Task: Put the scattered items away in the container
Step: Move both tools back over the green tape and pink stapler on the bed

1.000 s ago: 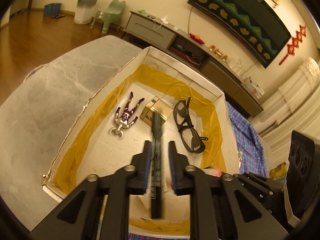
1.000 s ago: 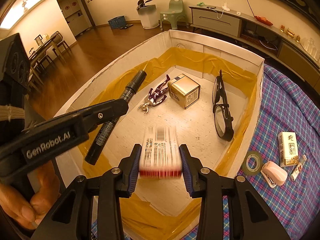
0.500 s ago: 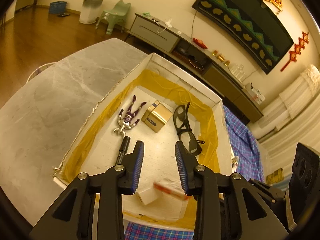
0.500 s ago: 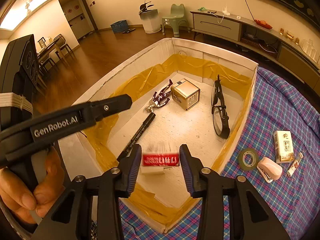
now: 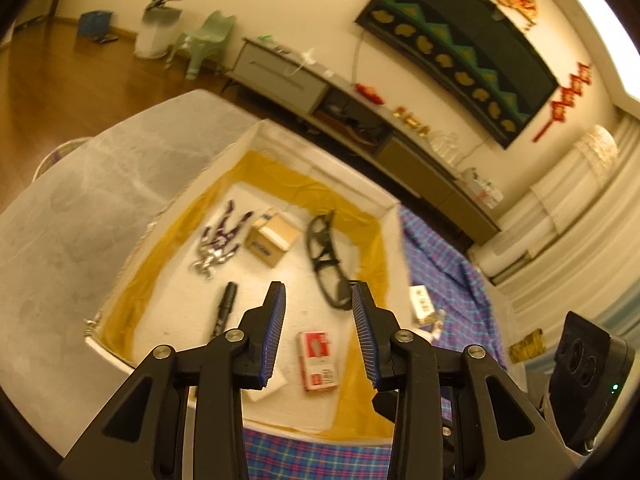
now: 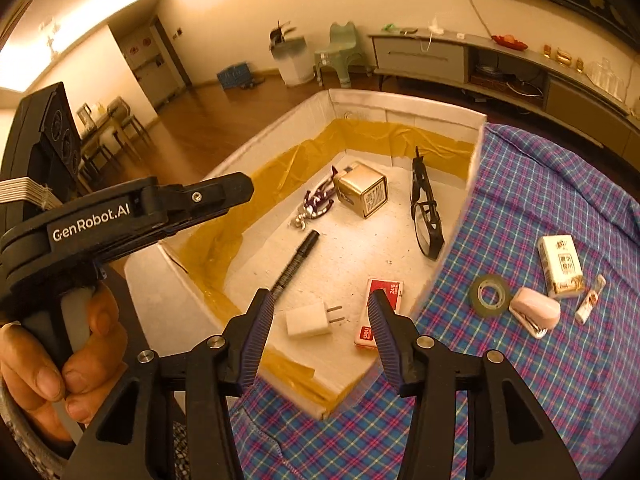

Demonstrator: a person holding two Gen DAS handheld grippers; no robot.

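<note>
While both the left hand-held gripper [image 5: 318,308] and right hand-held gripper [image 6: 320,308] hang wide open and empty, the white yellow-taped foam container [image 6: 404,100] holds a black marker [image 6: 294,264], red staple box [image 6: 380,312], white plug [image 6: 310,322], black glasses [image 6: 426,216], gold cube box [image 6: 362,194] and purple figurine [image 6: 316,202], leaving a tape roll [image 6: 491,294], pink stapler [image 6: 536,312], cream packet [image 6: 560,266] and small tube [image 6: 590,300] on the plaid-clothed worktop [image 6: 520,380].

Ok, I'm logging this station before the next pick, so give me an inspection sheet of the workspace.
Surface: plaid cloth beside the box; grey marble top.
Job's things: white box holds marker, staple box, charger, glasses, gold cube, purple figure.
Clutter: tape roll, pink stapler, small carton and a tube lie on the cloth.
Grippers: left gripper and right gripper open, empty.
Cables: nothing seen on the table.
Surroundings: sideboard, green chair.
</note>
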